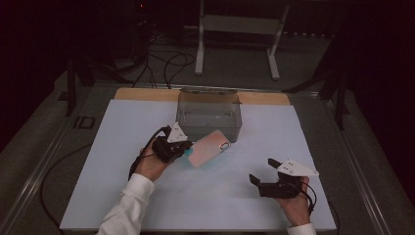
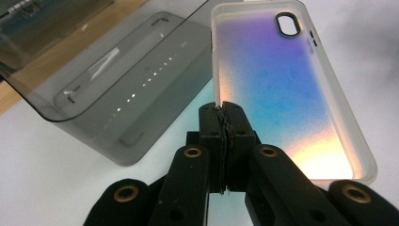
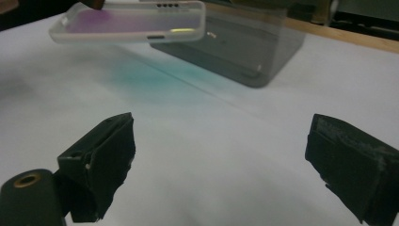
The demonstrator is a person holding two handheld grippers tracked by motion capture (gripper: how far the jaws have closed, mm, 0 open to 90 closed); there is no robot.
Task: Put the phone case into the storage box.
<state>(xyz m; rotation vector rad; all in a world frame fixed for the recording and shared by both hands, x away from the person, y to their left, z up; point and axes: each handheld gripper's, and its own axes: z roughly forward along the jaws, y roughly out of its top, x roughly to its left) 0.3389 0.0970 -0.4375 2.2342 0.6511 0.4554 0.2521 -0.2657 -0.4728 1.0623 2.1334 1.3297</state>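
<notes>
White paper covers my table [image 1: 147, 196], and the room behind it is dark. My phone case [image 1: 209, 148] is up in the air, just above the paper. It is see-through at the rim, and its back shines pink, purple and blue. My left gripper [image 1: 188, 148] holds it by one short end, the end away from the camera hole. In the left gripper view the two black fingers [image 2: 209, 123] are pressed tight together on the case's thin edge, and the rest of the case sticks out past them, up and to the right. A grey see-through box [image 1: 209, 115] stands on the paper right behind the case, very near it. My right gripper [image 1: 262, 173] is well apart from the case, low by the near right side of the table. Its fingers [image 3: 101, 155] are wide apart with only paper between them.
</notes>
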